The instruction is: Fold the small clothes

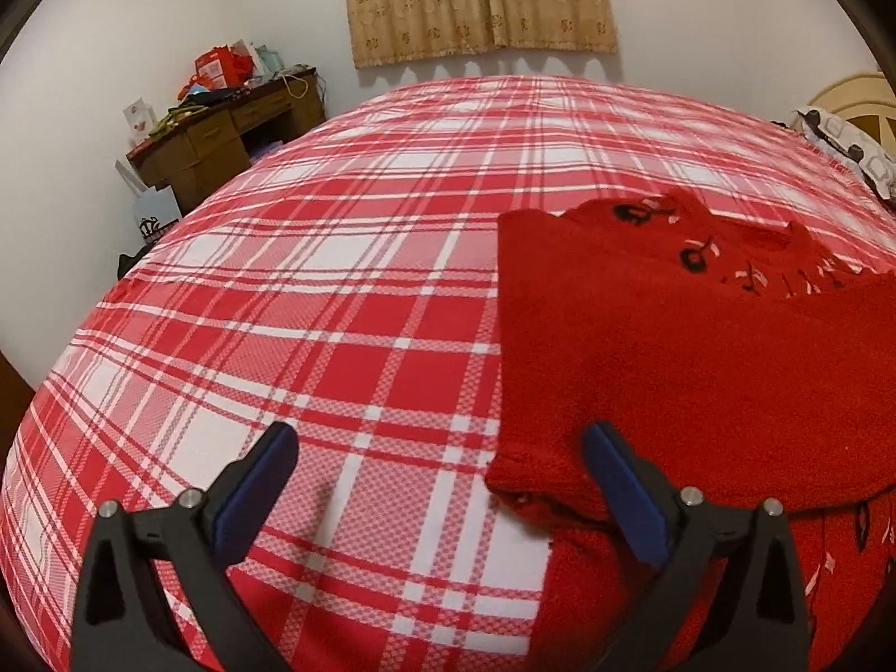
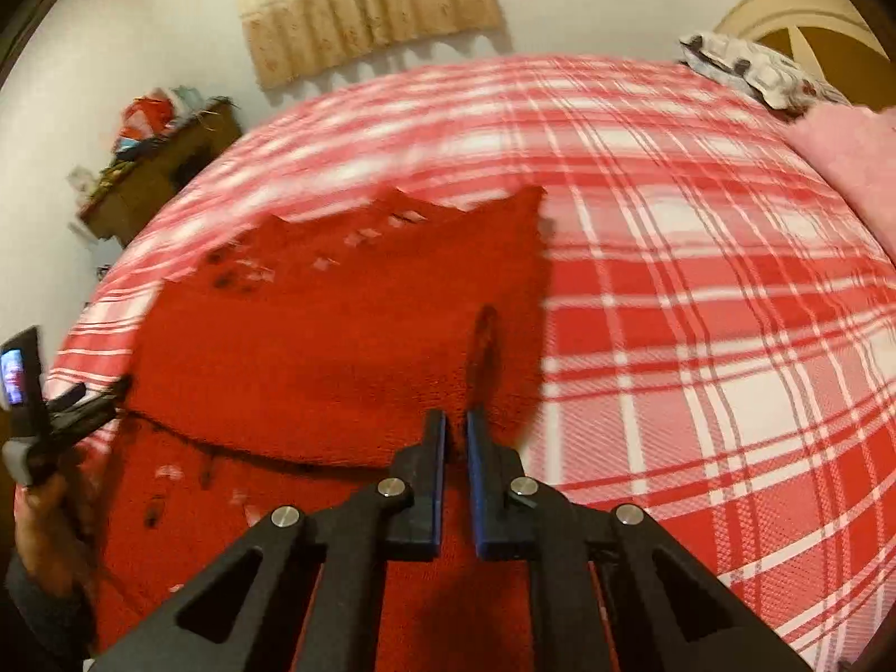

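Observation:
A small red knit sweater (image 1: 689, 358) with black and white note patterns lies on the red plaid bed sheet (image 1: 336, 302), its lower part folded up over itself. My left gripper (image 1: 439, 442) is open and empty, low over the sheet at the sweater's left edge; its right finger (image 1: 616, 470) is over the fold's corner. In the right wrist view the sweater (image 2: 313, 353) fills the left centre. My right gripper (image 2: 456, 423) is nearly shut, a narrow gap between the pads, over the sweater's right part, with nothing seen between them. The left gripper (image 2: 84, 397) shows at the far left.
A wooden desk (image 1: 218, 134) with clutter stands against the wall left of the bed. A beige curtain (image 1: 476, 0) hangs behind. A patterned pillow (image 2: 750, 70) and a pink pillow (image 2: 851, 168) lie at the bed's right end by the headboard.

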`<state>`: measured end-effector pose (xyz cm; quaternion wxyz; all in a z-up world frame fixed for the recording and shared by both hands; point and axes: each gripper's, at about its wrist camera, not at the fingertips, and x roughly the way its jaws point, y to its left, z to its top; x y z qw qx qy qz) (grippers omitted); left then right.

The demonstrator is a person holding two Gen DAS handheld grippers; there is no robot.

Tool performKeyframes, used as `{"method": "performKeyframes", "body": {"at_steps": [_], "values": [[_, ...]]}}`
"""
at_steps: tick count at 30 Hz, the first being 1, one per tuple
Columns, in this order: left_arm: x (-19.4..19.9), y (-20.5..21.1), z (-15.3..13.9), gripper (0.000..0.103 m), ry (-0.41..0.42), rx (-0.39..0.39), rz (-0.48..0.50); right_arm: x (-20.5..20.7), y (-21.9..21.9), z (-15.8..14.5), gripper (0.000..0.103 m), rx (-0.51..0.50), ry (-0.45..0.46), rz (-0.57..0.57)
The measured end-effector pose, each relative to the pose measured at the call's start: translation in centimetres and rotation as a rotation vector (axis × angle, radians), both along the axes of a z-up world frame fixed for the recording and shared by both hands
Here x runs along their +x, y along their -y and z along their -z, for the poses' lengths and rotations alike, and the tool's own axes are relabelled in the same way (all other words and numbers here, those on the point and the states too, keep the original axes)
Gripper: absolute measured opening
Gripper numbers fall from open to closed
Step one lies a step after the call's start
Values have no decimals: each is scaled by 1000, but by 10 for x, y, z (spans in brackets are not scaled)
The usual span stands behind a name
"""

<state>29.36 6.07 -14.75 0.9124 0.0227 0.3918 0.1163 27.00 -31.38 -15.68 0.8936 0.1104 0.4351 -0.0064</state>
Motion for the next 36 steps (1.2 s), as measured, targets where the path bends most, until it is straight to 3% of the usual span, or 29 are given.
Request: {"method": "performKeyframes", "body": {"at_steps": [5, 11, 14, 16, 18, 21, 25, 36], "values": [[-8, -7, 1, 103, 2, -28, -1, -6, -13, 10, 7, -104, -14, -12], [-24, -4, -9, 103, 50, -17, -1, -11, -10, 3, 7, -93, -3, 7], [-20, -5, -2, 103, 21, -19, 4, -12, -14, -7, 16, -85, 37, 20], [-19, -9, -2, 103, 16, -46, -8, -12, -26, -18, 31, -156, 94, 12], [-19, -11, -3, 103, 20, -55, -15, -7, -37, -24, 36, -147, 116, -43], [-19, -13, -3, 103, 10, -42, -2, 8, -46, -15, 36, -55, 76, -134], [-20, -13, 0, 103, 4, -41, 4, 22, -37, 14, 36, -31, -30, -114], [-17, -8, 11, 103, -67, -70, 40, 12, -31, 18, 33, -27, 4, -119]]}}
